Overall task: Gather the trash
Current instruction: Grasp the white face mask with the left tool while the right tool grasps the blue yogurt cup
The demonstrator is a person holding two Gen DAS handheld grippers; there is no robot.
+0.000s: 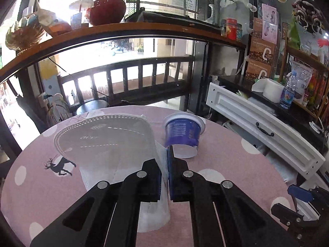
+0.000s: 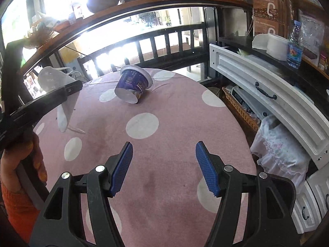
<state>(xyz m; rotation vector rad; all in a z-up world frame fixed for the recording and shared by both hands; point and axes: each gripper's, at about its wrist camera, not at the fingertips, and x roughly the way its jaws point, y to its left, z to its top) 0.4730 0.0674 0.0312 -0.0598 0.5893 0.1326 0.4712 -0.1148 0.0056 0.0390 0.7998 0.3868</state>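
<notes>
- Left tongs (image 1: 167,154) are pinching a white folded face mask (image 1: 107,138) above the pink dotted tabletop (image 1: 222,160).
- Right tongs (image 2: 163,154) are standing spread, gripping nothing.
- Purple plastic cup (image 2: 132,82) is lying tipped on the tabletop.

Strong daylight floods in through the window (image 1: 127,47) at twelve o'clock, blowing out to white glare in both views. The pink tablecloth (image 2: 164,123) is evenly lit with soft shadows. Fisheye bending curves the shelf (image 1: 123,30), and corners darken.

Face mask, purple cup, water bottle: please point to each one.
face mask (image 1: 102,138), left wrist view, on its white panel.
purple cup (image 2: 131,82), right wrist view, on its side wall.
water bottle (image 1: 289,90), left wrist view, on its body.
</notes>
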